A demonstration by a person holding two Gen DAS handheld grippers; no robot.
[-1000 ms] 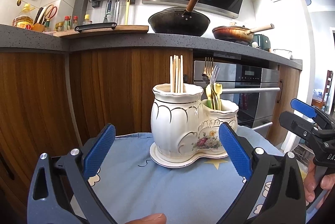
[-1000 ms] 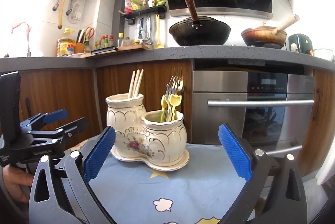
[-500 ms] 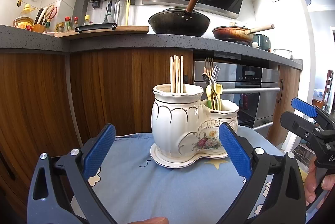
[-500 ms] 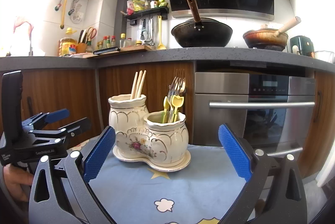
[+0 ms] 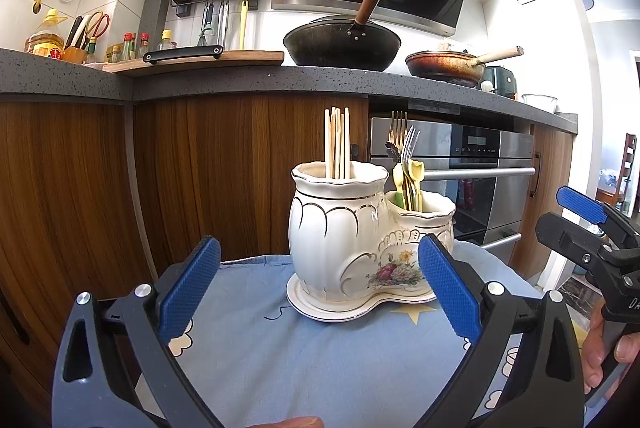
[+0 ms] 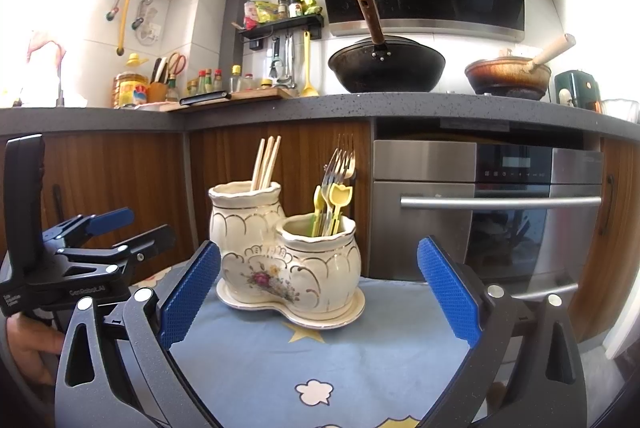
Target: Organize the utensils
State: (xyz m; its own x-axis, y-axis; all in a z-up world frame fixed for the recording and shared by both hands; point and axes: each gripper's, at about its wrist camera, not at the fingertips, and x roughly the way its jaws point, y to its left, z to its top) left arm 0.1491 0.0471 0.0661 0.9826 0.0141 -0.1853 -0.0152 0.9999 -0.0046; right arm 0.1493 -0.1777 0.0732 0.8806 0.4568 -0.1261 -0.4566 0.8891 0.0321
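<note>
Both grippers are spread wide and hold nothing. Left gripper (image 5: 320, 292) and right gripper (image 6: 318, 292) hover low over the blue tablecloth (image 5: 320, 356), short of the holder and not touching it.

The utensil holder (image 5: 360, 248) is a white twin-pot piece on its own saucer, standing upright on the cloth. Its taller pot contains the chopsticks (image 5: 337, 144); its shorter pot contains the forks (image 5: 402, 144) and the yellow spoons (image 5: 412, 180). Sorting by type appears complete: long sticks go in the deep pot where they stand steady, shorter pieces in the shallow one. No loose utensil is visible on the cloth in either view, so the task is judged to be at or near its end, with both tools held back clear of the work.

View differences:
- Left wrist view: the tall pot is nearest and the chopsticks stand nearly vertical. The right gripper appears at the right edge, with fingers of the hand (image 5: 608, 356) on its handle.
- Right wrist view: the short pot (image 6: 320, 260) is nearest and its interior rim is visible. The chopsticks lean to the right. The left gripper appears at the left edge.
</note>
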